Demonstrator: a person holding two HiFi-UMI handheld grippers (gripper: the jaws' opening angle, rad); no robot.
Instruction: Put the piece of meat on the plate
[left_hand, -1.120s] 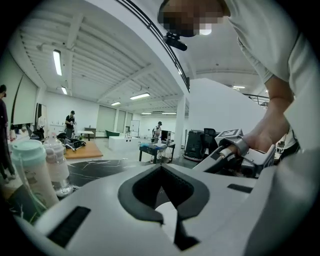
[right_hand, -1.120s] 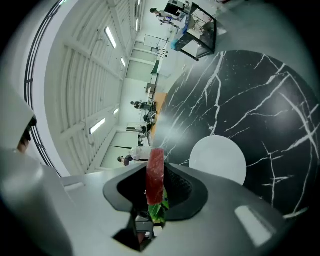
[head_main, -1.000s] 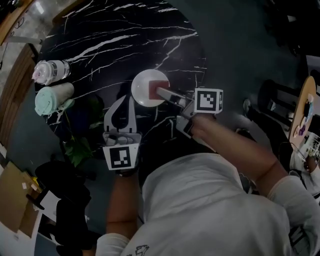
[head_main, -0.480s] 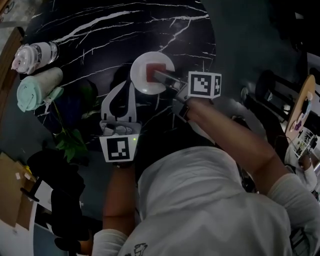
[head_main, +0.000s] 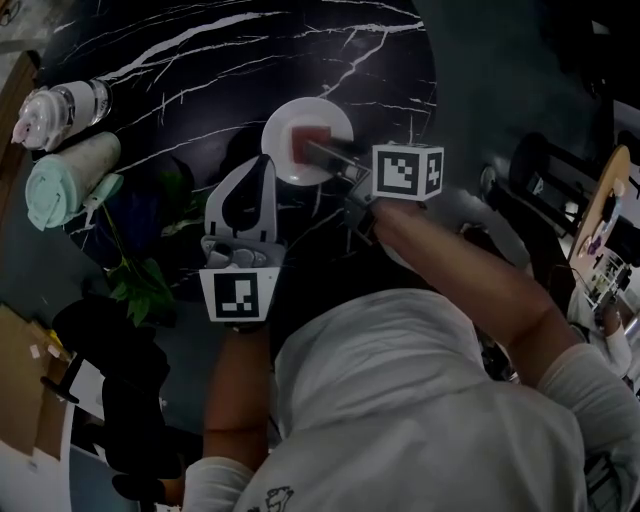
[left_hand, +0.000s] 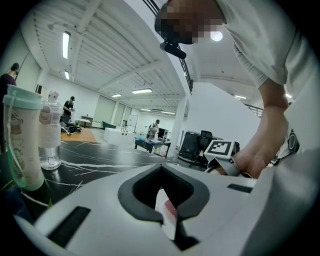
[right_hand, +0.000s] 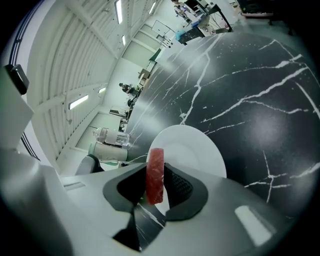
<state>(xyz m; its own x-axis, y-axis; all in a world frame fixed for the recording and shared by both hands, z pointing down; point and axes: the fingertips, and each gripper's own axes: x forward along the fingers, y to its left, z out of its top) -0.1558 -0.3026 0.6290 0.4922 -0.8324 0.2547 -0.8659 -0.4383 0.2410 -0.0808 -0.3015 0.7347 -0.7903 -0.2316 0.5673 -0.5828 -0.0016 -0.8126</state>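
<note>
Holding nothing of its own so far, the white plate (head_main: 283, 158) has the piece of meat (head_main: 306, 142) hanging over its middle. The red slab stands on edge, clamped between the pads of the right gripper (head_main: 318, 152). No view shows whether its lower end touches the plate. At the left rim of the black marble table (head_main: 200, 60) lie a mint-green tumbler (head_main: 65, 175) and a clear bottle with a pink cap (head_main: 55, 108). Both are well apart from the plate, and I cannot tell what they contain.

The plate sits near the table's near edge, with bare marble beyond it and to its right. The left gripper (head_main: 263, 162) rests just beside the plate's near-left rim, its jaws together at the tips with nothing between them. Green plant leaves (head_main: 135, 280) hang below the table's edge.

A second ago the meat sat over the plate's right side; it has since come to the centre and lower.
</note>
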